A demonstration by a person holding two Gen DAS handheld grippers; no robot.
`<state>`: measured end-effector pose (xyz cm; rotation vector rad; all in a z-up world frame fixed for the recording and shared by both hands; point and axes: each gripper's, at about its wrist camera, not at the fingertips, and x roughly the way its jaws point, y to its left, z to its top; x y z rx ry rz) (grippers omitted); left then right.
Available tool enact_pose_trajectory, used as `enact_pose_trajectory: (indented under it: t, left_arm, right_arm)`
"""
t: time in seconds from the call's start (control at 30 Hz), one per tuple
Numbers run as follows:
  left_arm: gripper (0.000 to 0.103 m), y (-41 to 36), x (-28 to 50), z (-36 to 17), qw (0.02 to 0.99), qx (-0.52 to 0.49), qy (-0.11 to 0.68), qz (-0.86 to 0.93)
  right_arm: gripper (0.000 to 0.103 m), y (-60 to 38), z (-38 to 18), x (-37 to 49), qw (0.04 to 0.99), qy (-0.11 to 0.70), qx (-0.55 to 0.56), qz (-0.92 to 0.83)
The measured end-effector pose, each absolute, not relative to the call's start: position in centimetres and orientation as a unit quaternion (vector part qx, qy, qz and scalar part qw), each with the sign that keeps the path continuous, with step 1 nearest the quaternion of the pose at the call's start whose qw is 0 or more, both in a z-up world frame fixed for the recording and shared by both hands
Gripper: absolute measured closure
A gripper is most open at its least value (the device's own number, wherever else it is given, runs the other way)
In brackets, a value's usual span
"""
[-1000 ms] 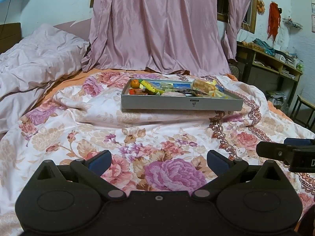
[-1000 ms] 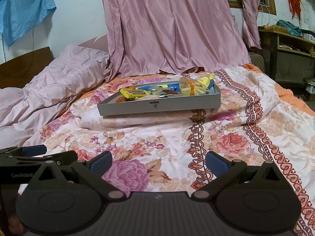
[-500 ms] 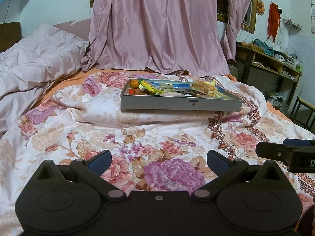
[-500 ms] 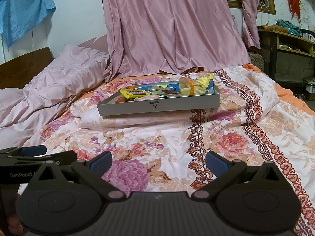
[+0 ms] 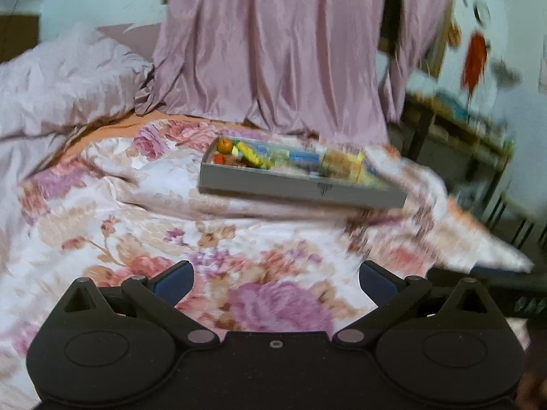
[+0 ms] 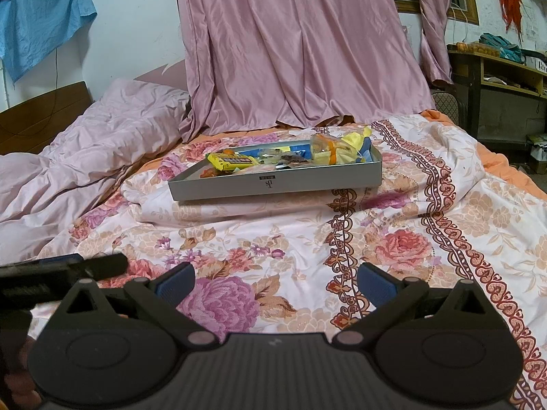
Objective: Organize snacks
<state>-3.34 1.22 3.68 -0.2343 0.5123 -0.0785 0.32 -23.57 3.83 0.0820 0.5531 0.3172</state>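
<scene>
Resting on a fold of the flowered quilt (image 6: 307, 239), well ahead of both pairs of fingers, a shallow grey tray (image 6: 273, 184) holds the snacks. In the right wrist view the tray sits straight out beyond the gap between the fingers, slightly to their left, and it carries a yellow candy bar (image 6: 232, 161) toward its left end, a blue packet (image 6: 253, 152) behind that, and a clear bag with an orange band (image 6: 324, 150) beside a yellow wrapper (image 6: 355, 136) at its right end. The right gripper (image 6: 275, 278) is released, its blue-padded fingers (image 6: 176, 282) spread wide above a purple rose in the quilt, with nothing between them. The left gripper (image 5: 275, 278) is likewise spread and empty; its view is blurred, yet the tray (image 5: 301, 188) shows ahead of the fingers and a little to their right, tilted in the frame, with an orange fruit (image 5: 224, 144) at its far left corner. A dark part of the left gripper juts in at the left of the right fingers, just beside them. Beyond the tray hangs a pink curtain (image 6: 301, 51), and a rumpled lilac duvet (image 6: 85, 143) lies far off to the left of the fingers.
</scene>
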Motion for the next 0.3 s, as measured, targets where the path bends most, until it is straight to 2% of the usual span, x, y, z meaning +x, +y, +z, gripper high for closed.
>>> enact_pose_trajectory:
  t: [0.3]
  left_arm:
    - [0.0,2.26,-3.45,3.53,0.961,-0.135,0.239,-0.028]
  right_arm:
    - [0.0,-23.91,3.75,0.29,0.949,0.273,0.047,0.151]
